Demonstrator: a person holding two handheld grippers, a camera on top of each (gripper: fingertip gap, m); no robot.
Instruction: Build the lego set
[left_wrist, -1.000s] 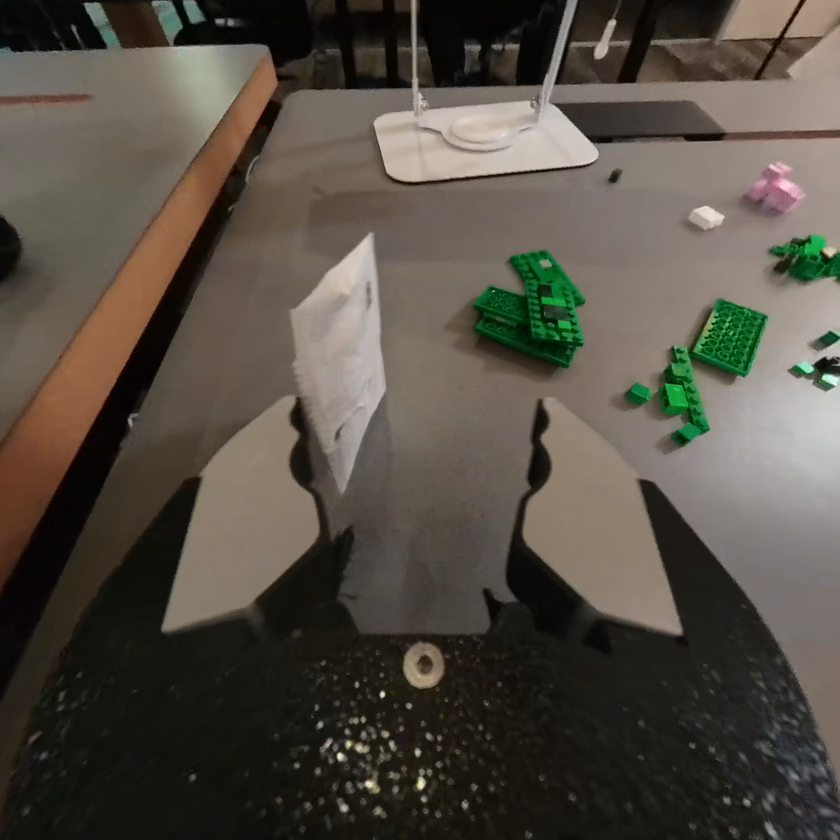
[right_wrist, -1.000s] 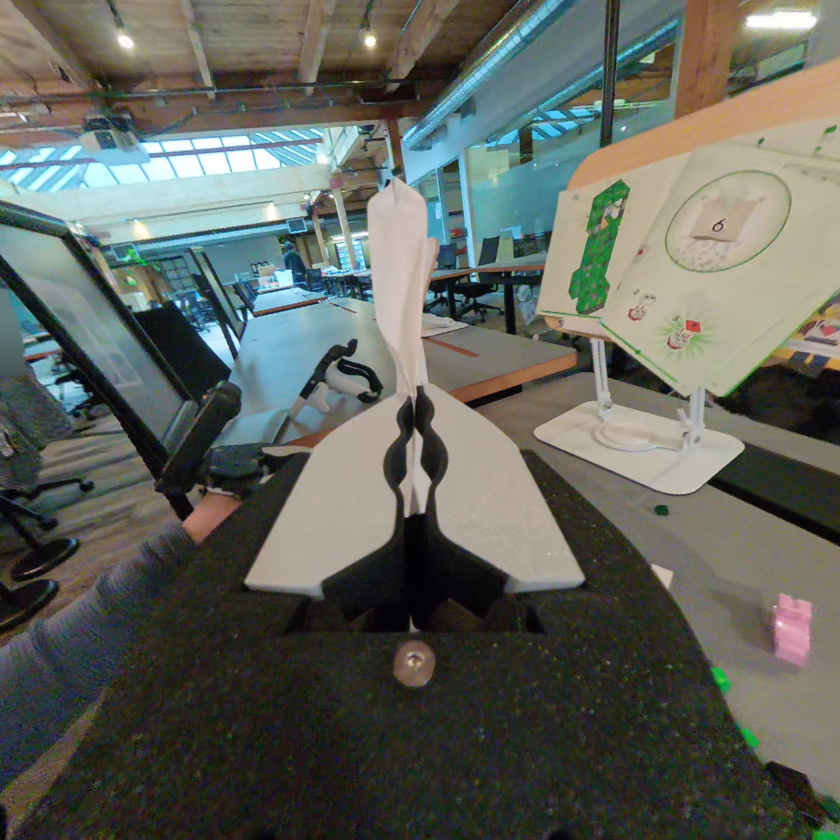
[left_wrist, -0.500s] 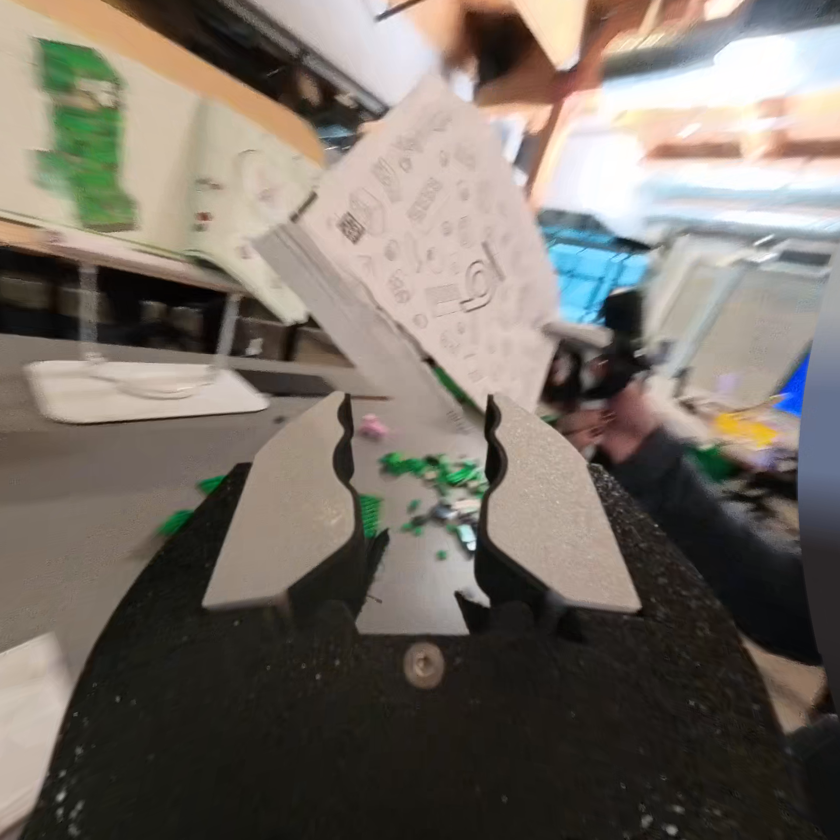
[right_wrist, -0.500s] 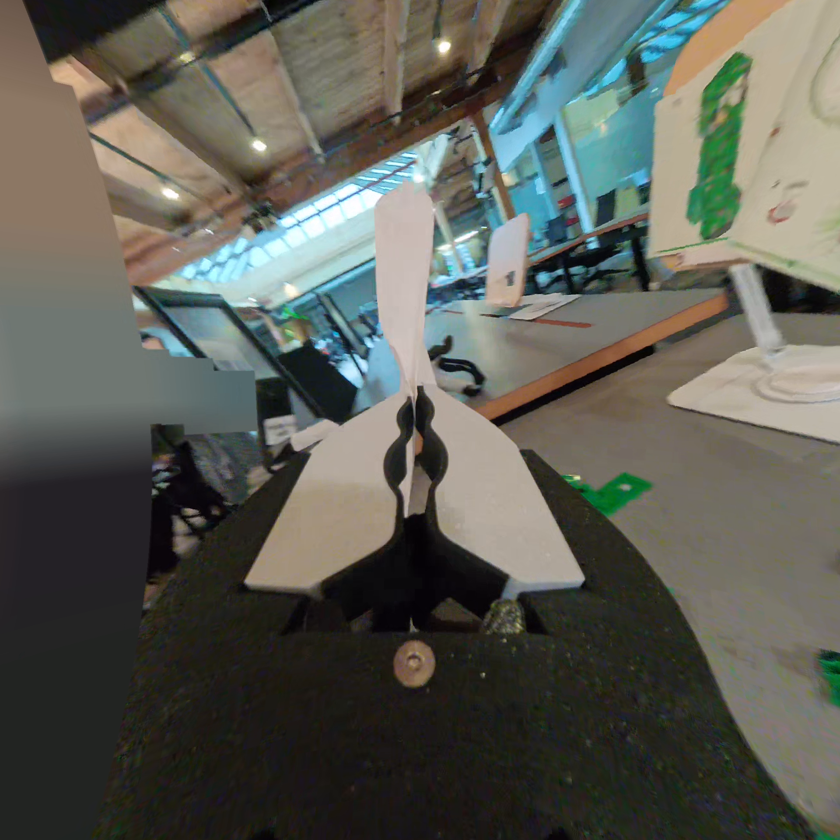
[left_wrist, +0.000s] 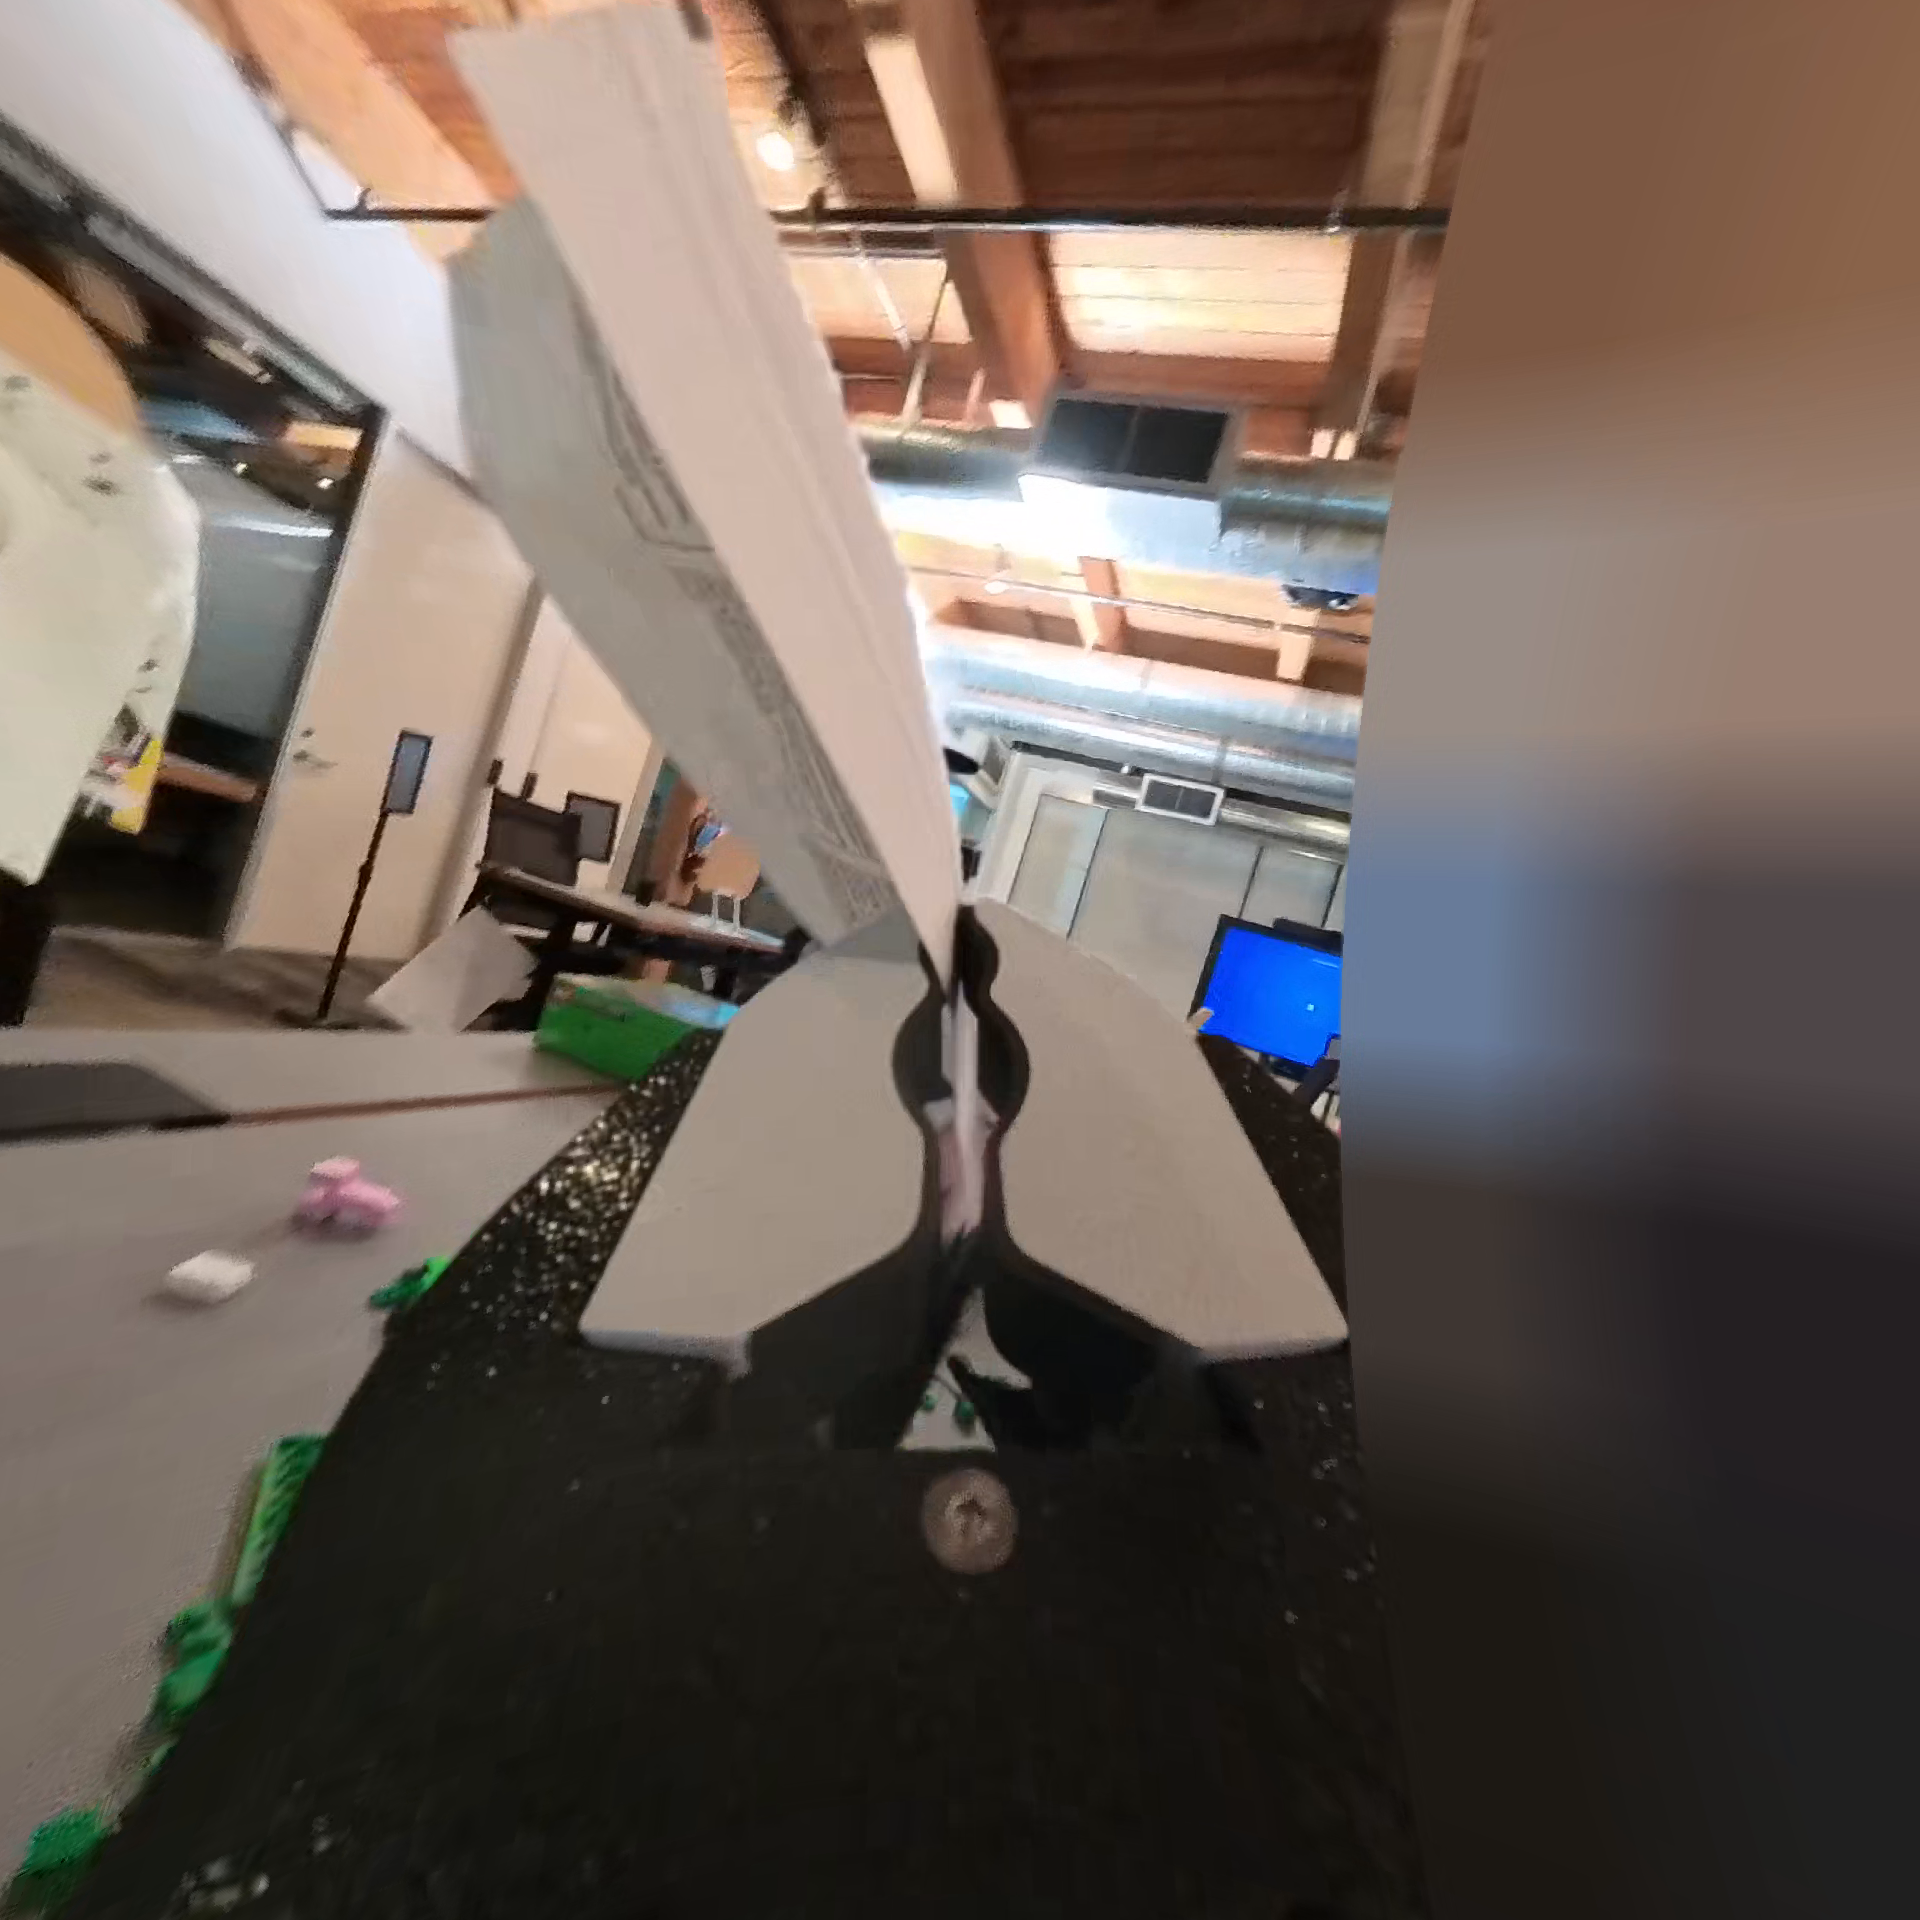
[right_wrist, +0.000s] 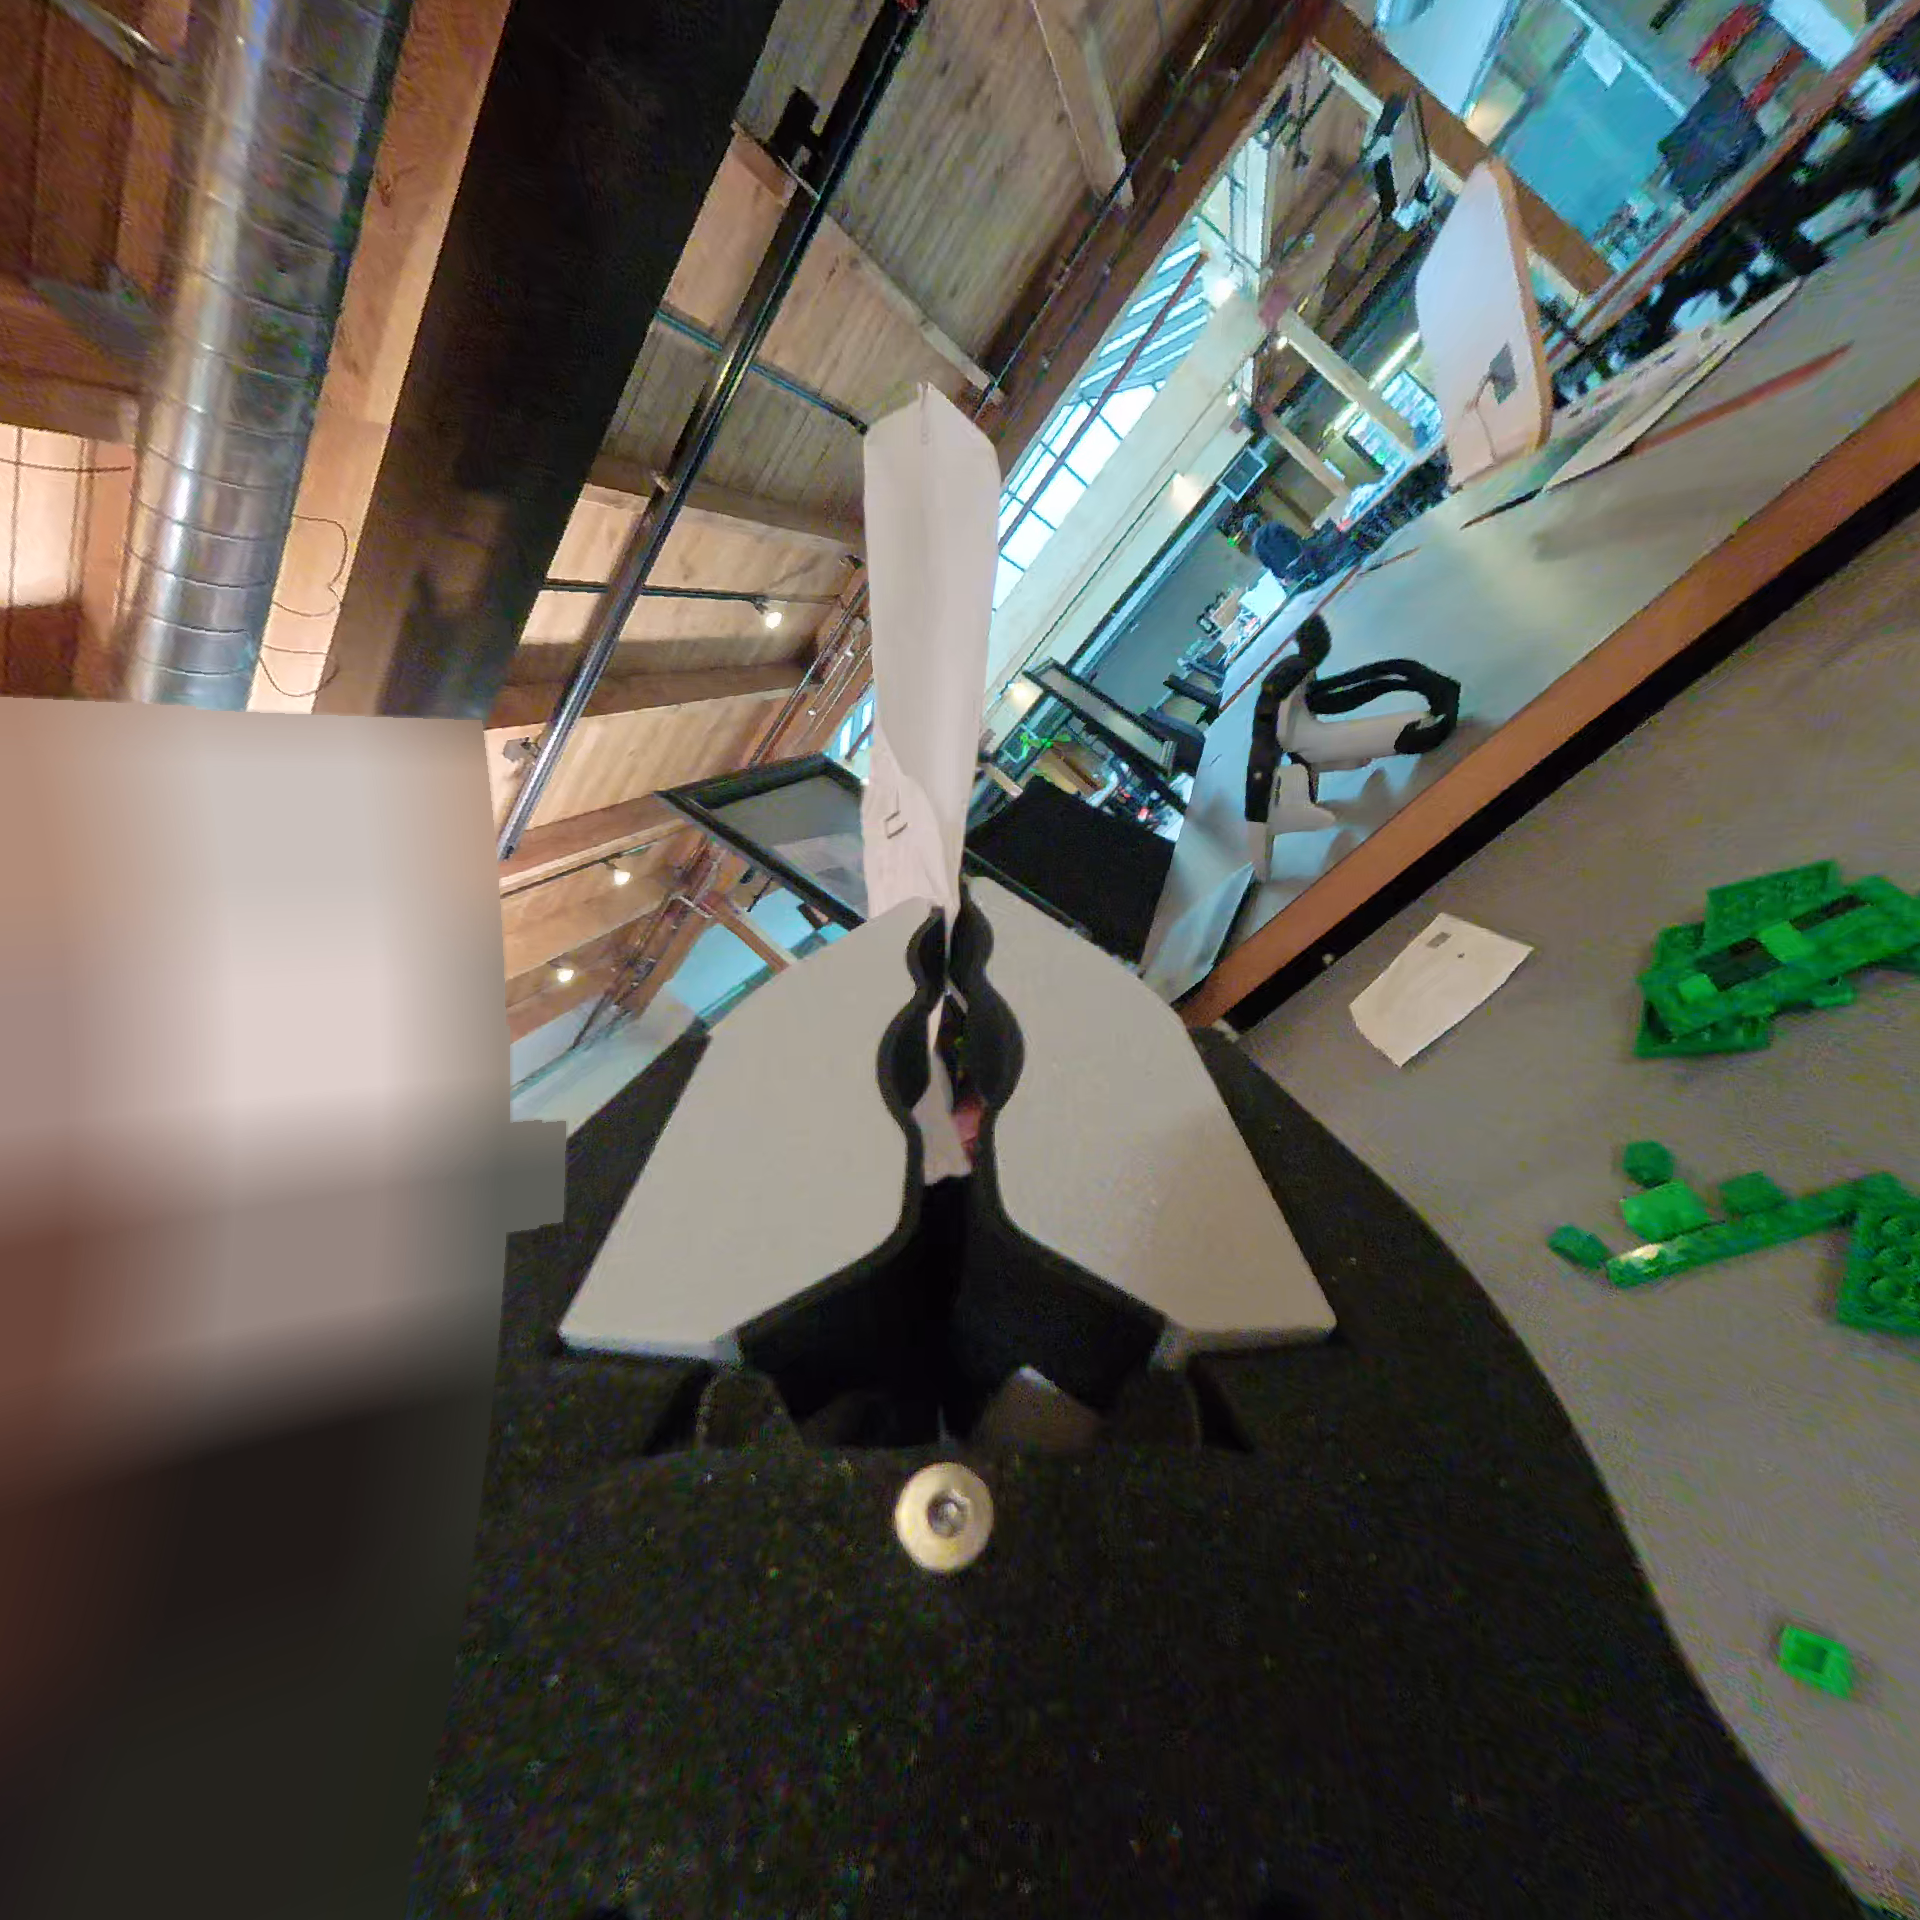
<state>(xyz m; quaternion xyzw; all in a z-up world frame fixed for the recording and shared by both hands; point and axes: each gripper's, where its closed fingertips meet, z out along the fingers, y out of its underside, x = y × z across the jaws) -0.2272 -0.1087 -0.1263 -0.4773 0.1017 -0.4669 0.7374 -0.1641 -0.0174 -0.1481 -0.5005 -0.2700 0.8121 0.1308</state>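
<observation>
Through the left wrist view, your left gripper (left_wrist: 961, 997) has gone from spread wide over the table a second ago to pinched shut on the white paper bag (left_wrist: 717, 540), which rises from the pads far and to the left as a flat, creased, matte sheet with grey printing along one face. That suggests you are set to tear the bag open, so building has not resumed; the loose pieces wait on the smooth grey table (left_wrist: 104, 1403): a pink brick cluster (left_wrist: 343, 1195), a small white brick (left_wrist: 208, 1276) near it, and blurred green pieces (left_wrist: 265, 1507) along the near left edge. The whole frame is smeared, so finer detail cannot be told. Through the right wrist view, your right gripper (right_wrist: 954, 966) keeps its wavy-edged grey fingers (right_wrist: 790, 1122) pressed together on the bag (right_wrist: 925, 644), as before, though the camera has rolled hard over. The paper stands up thin and crumpled beyond the tips. On the table (right_wrist: 1662, 1507) to the right lie studded, glossy green plates stacked (right_wrist: 1766, 966) at the far side, a long green strip with small bricks (right_wrist: 1714, 1226) nearer, one green tile (right_wrist: 1815, 1673) nearest, and a white paper slip (right_wrist: 1439, 982) lying flat.
</observation>
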